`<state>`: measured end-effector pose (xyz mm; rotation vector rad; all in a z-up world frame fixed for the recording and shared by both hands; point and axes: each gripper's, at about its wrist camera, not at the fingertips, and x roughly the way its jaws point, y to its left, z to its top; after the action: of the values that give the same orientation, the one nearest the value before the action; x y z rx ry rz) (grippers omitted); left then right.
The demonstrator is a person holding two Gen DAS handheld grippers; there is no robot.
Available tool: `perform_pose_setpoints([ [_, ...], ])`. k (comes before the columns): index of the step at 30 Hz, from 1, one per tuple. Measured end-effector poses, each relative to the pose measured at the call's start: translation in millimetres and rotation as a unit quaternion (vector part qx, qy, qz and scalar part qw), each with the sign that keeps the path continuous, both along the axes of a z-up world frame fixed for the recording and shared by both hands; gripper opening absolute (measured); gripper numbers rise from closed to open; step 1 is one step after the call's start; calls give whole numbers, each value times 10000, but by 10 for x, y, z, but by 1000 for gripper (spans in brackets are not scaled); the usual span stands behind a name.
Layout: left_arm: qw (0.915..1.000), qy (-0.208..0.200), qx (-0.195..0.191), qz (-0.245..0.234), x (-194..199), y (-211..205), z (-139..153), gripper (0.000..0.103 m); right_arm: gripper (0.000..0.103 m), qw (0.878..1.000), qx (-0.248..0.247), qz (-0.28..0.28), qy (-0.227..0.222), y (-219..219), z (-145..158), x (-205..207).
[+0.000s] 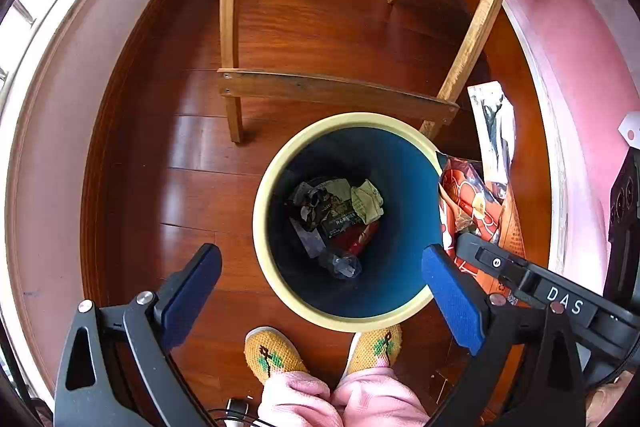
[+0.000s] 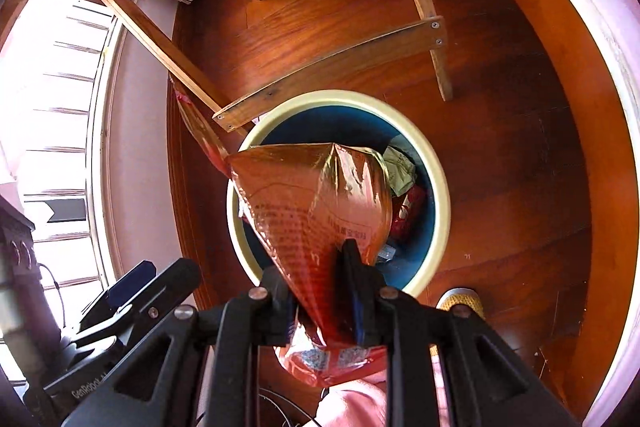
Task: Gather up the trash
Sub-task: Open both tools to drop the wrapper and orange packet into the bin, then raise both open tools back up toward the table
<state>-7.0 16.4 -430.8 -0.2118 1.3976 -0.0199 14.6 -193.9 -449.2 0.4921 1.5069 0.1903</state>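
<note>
The orange snack wrapper (image 2: 316,211) hangs pinched between the fingers (image 2: 354,291) of the right gripper (image 2: 320,301), which are drawn close together with the crinkled foil pressed between the pads. Its printed body fans out ahead of the fingers over the mouth of the wastebasket (image 2: 438,187), covering much of the opening in the right wrist view, while its lower end bunches behind the fingers. In the left wrist view the same wrapper (image 1: 472,203) shows just beside the right side of the wastebasket (image 1: 264,195), level with its cream rim.

The wastebasket stands on the wooden floor (image 1: 168,155), blue inside, with crumpled wrappers and paper (image 1: 340,211) lying at the bottom.

The left gripper (image 1: 320,283) points steeply down over the basket with its blue-padded fingers (image 1: 192,291) spread wide apart, one on each side of the near rim, and nothing between them or touching them.

Behind the basket stand the legs and crossbar of a wooden chair (image 1: 336,91). At the near rim are the person's two yellow knitted slippers (image 1: 272,355), below pink trouser legs (image 1: 340,403).
</note>
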Motion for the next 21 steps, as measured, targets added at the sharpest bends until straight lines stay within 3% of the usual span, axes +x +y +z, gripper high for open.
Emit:
perform_pose_setpoints([
  [8,9985,-377,210,351,-127,308,419,99,54,9993,-171,294,-160,228,215,149],
  [14,9966,-615,182,520,-207,442,943,100,55,9974,-392,577,-173,374,576,149],
  [21,9943,-930,133,507,-316,490,1767,100,55,9933,-647,909,-308,437,1321,-4],
])
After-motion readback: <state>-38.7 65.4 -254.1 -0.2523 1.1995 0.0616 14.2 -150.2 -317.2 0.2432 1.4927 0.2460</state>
